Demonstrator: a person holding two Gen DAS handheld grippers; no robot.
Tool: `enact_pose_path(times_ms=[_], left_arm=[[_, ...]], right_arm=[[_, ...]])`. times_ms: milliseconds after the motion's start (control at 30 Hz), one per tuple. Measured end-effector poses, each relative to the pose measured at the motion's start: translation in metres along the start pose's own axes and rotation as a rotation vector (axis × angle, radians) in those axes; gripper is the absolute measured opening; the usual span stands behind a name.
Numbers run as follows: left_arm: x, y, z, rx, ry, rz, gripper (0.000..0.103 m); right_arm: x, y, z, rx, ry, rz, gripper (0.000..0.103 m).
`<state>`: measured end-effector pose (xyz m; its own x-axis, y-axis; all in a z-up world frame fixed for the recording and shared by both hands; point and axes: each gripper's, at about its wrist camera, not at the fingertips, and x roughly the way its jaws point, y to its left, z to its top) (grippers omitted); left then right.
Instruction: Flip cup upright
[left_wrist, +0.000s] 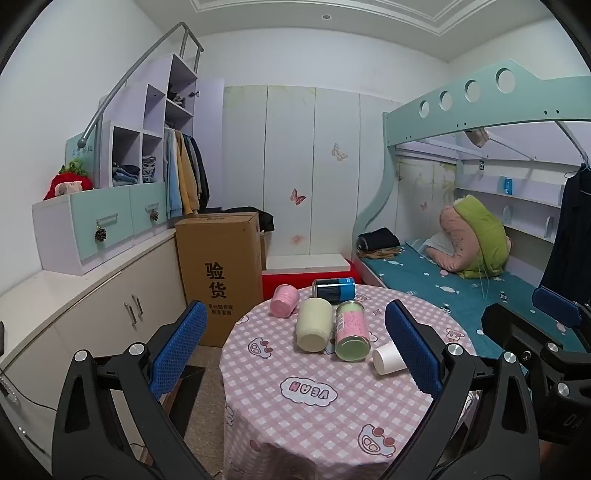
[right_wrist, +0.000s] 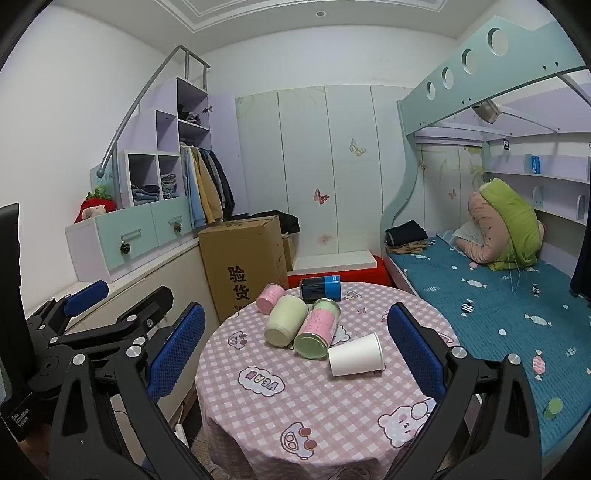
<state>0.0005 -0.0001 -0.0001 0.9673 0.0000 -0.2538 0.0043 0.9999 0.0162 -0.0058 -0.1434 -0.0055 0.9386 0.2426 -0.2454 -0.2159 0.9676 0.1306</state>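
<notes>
Five containers lying on their sides on the round table (left_wrist: 314, 424), none upright; task judged not yet begun, every step left.

Left wrist view: left gripper (left_wrist: 295, 350) held above the near part of the table, jaws spread wide, nothing between the blue pads (left_wrist: 177, 347). White paper cup (left_wrist: 388, 357) on its side at the right of the cluster, partly hidden behind the right pad, well short of being between the jaws. Cream cup (left_wrist: 314, 325) and green-and-pink can (left_wrist: 351, 330) side by side at centre, bottoms toward the camera. Pink cup (left_wrist: 283, 300) farther left, dark can with blue band (left_wrist: 333, 290) at the far edge. Right gripper (left_wrist: 554, 314) visible at the right border over the bed (left_wrist: 461, 288).

Right wrist view: right gripper (right_wrist: 295, 350) likewise wide open and empty, hanging over the near half of the table (right_wrist: 295, 406). White paper cup (right_wrist: 356, 355) seen clearly here, lying on its side, wide mouth to the right, narrow base to the left beside the green-and-pink can (right_wrist: 317, 328), whether touching it cannot be told. Positioned between the two pads in the picture but farther off and lower, not yet enclosed. Cream cup (right_wrist: 286, 321) just left of that can. Left gripper (right_wrist: 88, 295) off to the left, clear of the table.

Likely target: white paper cup, nearest the right gripper; a reach down and forward, a grasp and a turn onto its base all remaining.
</notes>
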Motion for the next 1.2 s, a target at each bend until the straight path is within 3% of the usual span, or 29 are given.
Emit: enact_pose_path(times_ms=[1200], left_arm=[[0.0000, 0.0006, 0.0000, 0.002, -0.005, 0.000, 0.097]], right_arm=[[-0.0005, 0.0012, -0.0003, -0.001, -0.002, -0.002, 0.096]])
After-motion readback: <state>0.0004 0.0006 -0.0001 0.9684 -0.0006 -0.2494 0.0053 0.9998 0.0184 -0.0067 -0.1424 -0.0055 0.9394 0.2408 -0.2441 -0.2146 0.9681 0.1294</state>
